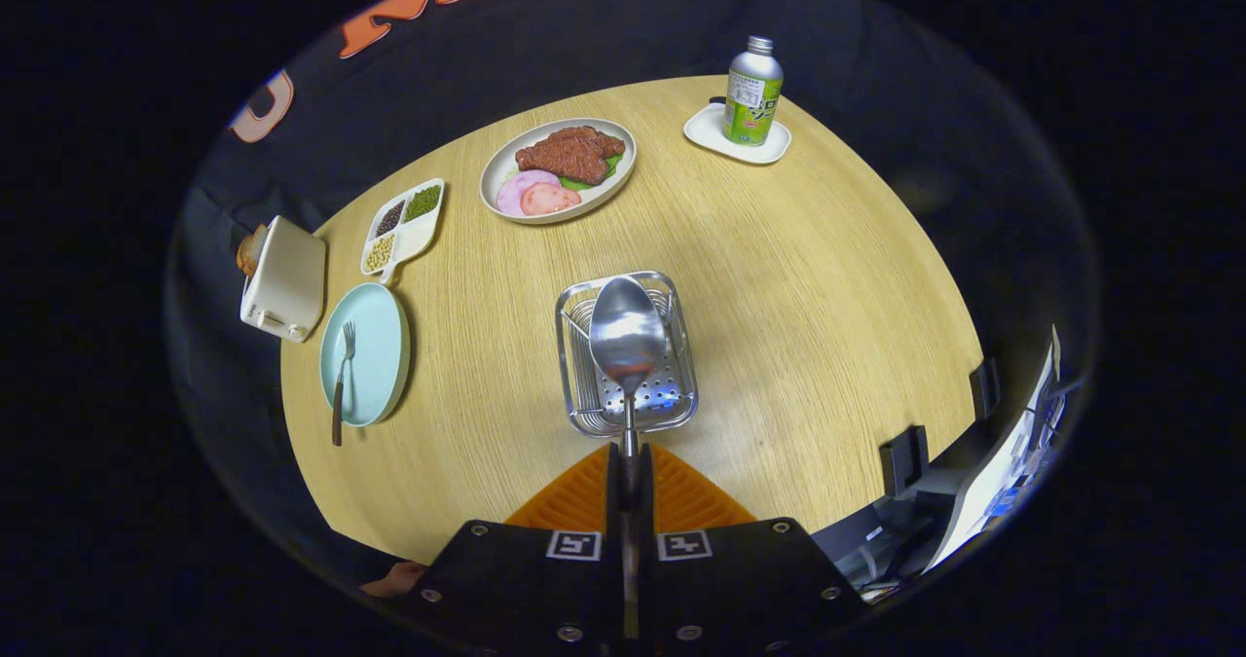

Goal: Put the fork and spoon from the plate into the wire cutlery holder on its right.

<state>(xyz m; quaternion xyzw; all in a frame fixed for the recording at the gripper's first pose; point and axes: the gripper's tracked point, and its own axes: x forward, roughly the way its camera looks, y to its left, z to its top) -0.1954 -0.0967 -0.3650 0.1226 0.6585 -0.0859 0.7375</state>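
Note:
My gripper [629,472] is shut on the handle of a metal spoon [626,336], and both fingers press on it. The spoon's bowl points away from me and hangs over the wire cutlery holder [681,409], a shiny wire basket with a perforated floor just ahead of the fingers. Left of the holder lies the pale blue plate [375,384]. A dark-handled fork [342,380] rests on it, tines away from me, its handle sticking out past the plate's near rim.
A round wooden table [798,326] carries everything. Beyond the blue plate stand a cream toaster [283,279] and a divided dish of beans [404,224]. Farther back are a plate of meat [558,168] and a bottle [752,92] on a white coaster.

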